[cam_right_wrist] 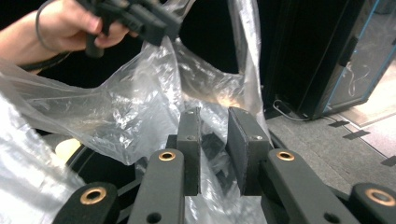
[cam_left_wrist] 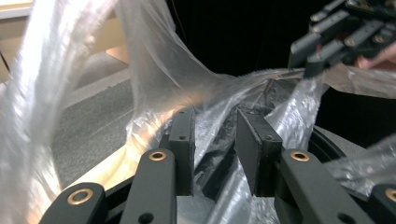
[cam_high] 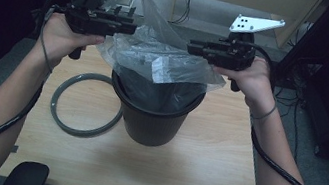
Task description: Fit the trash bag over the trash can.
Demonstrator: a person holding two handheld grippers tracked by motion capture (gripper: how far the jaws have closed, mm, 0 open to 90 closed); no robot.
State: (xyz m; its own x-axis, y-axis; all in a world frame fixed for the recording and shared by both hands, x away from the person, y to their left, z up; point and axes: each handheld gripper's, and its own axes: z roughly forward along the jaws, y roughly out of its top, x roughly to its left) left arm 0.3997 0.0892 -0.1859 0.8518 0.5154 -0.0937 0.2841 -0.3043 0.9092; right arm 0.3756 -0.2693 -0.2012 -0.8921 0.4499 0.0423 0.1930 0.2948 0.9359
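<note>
Clear plastic bag [cam_high: 158, 56]: it sits in the mouth of the black waste bin [cam_high: 153, 116], its upper part pulled up and spread out over the rim between the two grippers.
Black waste bin: upright near the middle of the tabletop [cam_high: 203, 150], dark inside, with the bag draped over its far rim.
Left gripper [cam_high: 125, 25]: held above the bin's left far side, level with the right gripper; its jaws stand a little apart with a fold of bag film running between them [cam_left_wrist: 212, 154]. Whether the pads actually pinch the film is hard to tell, since a gap shows between them.
Right gripper [cam_high: 195, 48]: held above the bin's right far side; its jaws are narrowly parted with bag film between them [cam_right_wrist: 212, 154], and the film seems caught there.
Bag edge: stretched taut from one gripper to the other, with a loose tail rising behind.
Grey ring [cam_high: 87, 105]: flat on the tabletop, just left of the bin and touching its base or nearly so.
Hands: each wraps a gripper handle, forearms coming in from the near edge.
</note>
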